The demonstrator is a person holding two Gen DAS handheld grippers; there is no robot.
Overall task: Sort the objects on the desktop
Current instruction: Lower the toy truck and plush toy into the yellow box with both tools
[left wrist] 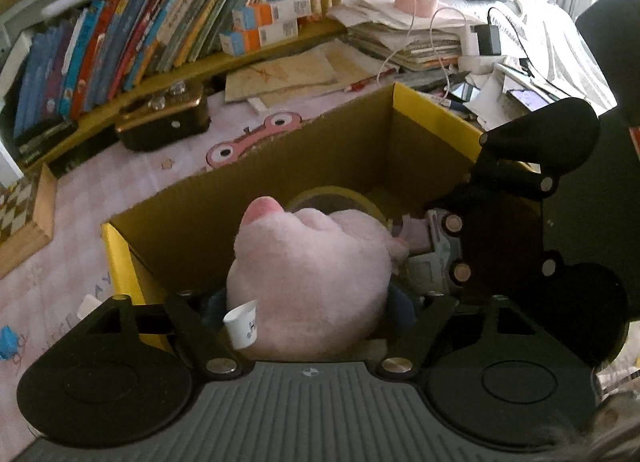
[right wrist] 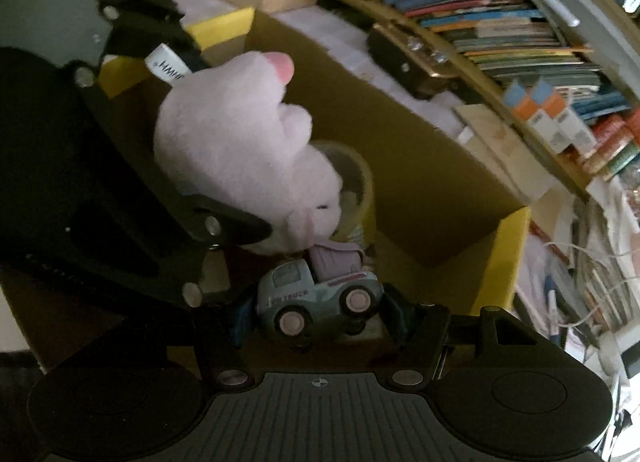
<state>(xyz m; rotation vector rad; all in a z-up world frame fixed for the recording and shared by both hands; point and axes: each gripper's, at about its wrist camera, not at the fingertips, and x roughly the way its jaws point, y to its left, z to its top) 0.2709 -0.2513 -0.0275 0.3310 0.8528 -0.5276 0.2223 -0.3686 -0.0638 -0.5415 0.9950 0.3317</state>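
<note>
Two toys go into the box.
The left tool (left wrist: 304, 302) loosely brackets the pink plush (left wrist: 312, 274), the right tool (right wrist: 320, 310) grips the toy truck (right wrist: 316, 294), both above the box (left wrist: 224, 197); much clutter remains.

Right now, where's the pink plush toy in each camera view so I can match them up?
Left wrist view: the pink plush toy sits bottom centre, between the left gripper's fingers, over the cardboard box.
Right wrist view: it is centre left, above the toy truck.
Shared landmark: the tape roll just beyond the plush, inside the box.
</note>
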